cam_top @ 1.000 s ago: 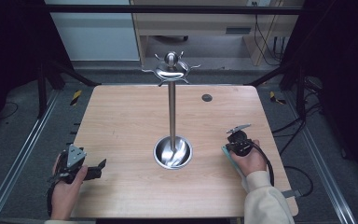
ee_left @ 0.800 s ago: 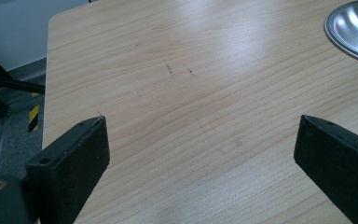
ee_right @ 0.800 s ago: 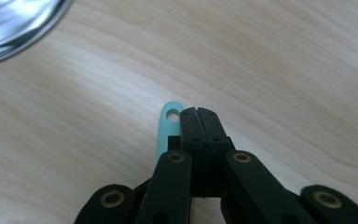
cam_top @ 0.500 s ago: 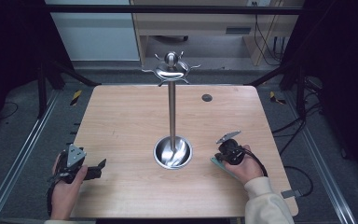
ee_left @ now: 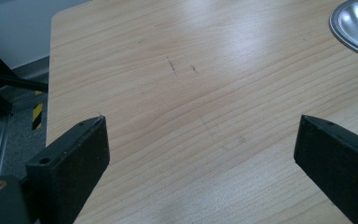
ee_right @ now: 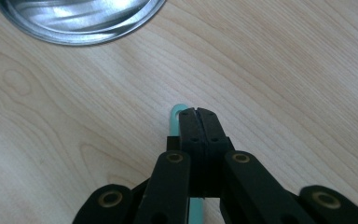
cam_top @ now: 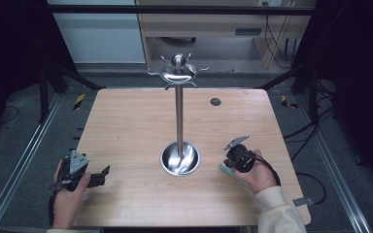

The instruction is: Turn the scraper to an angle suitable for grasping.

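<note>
The right gripper (ee_right: 196,112) has its jaws pressed together on a thin teal strip (ee_right: 176,113), held near the table's (cam_top: 126,126) front right part, just right of the steel stand's round dish base (cam_top: 180,158). The left gripper (ee_left: 200,140) sits by the front left edge, jaws wide apart over bare wood. The dish holds nothing but the upright pole (cam_top: 178,116). Beyond it, broad open tabletop runs to the far edge, with a small dark disc (cam_top: 215,101) near the far right.
</note>
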Tool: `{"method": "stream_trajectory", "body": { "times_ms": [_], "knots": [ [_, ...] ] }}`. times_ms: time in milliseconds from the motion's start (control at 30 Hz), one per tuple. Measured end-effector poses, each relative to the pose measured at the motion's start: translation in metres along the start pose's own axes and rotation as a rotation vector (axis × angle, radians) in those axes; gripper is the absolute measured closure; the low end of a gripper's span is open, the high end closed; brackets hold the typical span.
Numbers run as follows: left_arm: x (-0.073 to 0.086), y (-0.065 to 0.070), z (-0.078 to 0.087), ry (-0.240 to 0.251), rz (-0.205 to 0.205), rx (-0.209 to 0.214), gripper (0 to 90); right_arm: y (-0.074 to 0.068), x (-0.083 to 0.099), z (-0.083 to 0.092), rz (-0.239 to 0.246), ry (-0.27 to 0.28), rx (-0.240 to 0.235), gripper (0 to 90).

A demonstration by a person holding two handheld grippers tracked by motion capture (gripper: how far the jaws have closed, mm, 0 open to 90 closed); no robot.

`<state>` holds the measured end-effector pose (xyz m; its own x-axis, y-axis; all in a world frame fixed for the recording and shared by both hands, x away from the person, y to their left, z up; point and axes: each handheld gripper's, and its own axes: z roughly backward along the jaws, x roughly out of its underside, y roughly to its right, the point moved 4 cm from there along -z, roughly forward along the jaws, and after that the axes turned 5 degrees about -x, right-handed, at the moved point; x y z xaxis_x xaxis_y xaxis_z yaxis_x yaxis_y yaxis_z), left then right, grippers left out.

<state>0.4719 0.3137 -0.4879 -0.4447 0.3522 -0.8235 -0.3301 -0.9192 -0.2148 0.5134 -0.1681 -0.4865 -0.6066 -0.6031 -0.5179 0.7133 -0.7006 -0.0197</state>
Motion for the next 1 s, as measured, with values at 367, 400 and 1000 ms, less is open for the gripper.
{"method": "stream_trajectory", "body": {
  "times_ms": [367,400,1000],
  "knots": [
    [-0.002,0.002,0.000,0.006,-0.012,0.006,3.0,0.004,0.000,0.000,0.029,-0.173,-0.030,83.2],
    [-0.002,0.002,0.000,0.006,-0.012,0.006,3.0,0.004,0.000,0.000,0.029,-0.173,-0.030,83.2],
    [-0.001,0.001,-0.001,-0.002,-0.017,0.006,3.0,0.003,-0.009,-0.014,0.048,-0.292,-0.052,68.2]
  ]
}}
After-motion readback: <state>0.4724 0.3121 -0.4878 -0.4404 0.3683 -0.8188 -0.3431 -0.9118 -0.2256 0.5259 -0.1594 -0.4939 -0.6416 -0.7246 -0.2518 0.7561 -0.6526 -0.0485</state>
